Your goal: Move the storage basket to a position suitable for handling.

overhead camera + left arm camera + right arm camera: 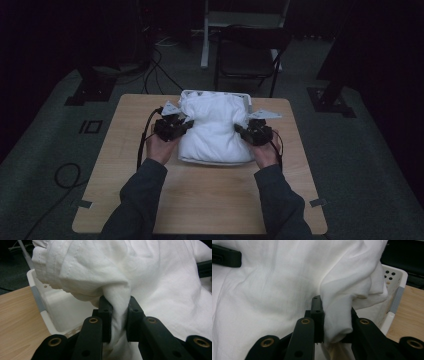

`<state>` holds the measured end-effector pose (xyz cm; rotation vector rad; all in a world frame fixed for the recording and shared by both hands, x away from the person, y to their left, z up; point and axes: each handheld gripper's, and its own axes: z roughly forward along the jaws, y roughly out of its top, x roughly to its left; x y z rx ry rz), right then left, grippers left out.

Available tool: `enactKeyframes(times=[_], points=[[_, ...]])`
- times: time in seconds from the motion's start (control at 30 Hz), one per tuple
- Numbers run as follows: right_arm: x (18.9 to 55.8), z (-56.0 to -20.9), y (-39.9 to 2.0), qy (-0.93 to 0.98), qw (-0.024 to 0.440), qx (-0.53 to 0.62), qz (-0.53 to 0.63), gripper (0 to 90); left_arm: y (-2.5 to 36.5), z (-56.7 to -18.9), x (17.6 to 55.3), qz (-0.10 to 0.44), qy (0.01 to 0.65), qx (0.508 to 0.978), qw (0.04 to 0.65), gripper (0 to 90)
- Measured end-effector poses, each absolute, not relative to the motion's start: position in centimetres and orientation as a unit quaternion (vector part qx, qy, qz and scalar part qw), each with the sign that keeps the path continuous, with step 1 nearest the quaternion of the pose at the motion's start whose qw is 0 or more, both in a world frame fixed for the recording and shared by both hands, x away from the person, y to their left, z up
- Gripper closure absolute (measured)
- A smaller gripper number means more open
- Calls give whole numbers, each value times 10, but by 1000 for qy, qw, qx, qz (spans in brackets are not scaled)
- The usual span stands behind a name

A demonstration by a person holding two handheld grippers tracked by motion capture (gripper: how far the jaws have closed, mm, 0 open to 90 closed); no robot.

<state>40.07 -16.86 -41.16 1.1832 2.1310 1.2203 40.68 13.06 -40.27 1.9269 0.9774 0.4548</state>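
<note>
Left claw [117, 315] and right claw [334, 320] are each clamped on a bunched fold at opposite sides of the rumpled white cotton cloth [215, 127], which lies heaped over the white perforated plastic basket [246, 98] on the light wooden counter [200, 190]. Lifting it out seems the step in hand; next, both hands likely need to rise evenly, grips kept tight.

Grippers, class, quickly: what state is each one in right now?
Left gripper: closed, pinching a fold of the white cloth.
Right gripper: closed, pinching a fold of the same cloth.
</note>
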Motion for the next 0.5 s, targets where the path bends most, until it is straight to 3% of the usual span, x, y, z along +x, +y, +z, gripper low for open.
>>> enactKeyframes(times=[0.5], points=[[423, -405, -172, 756, 203, 441, 440, 781, 125, -396, 427, 192, 398, 778, 447, 781]])
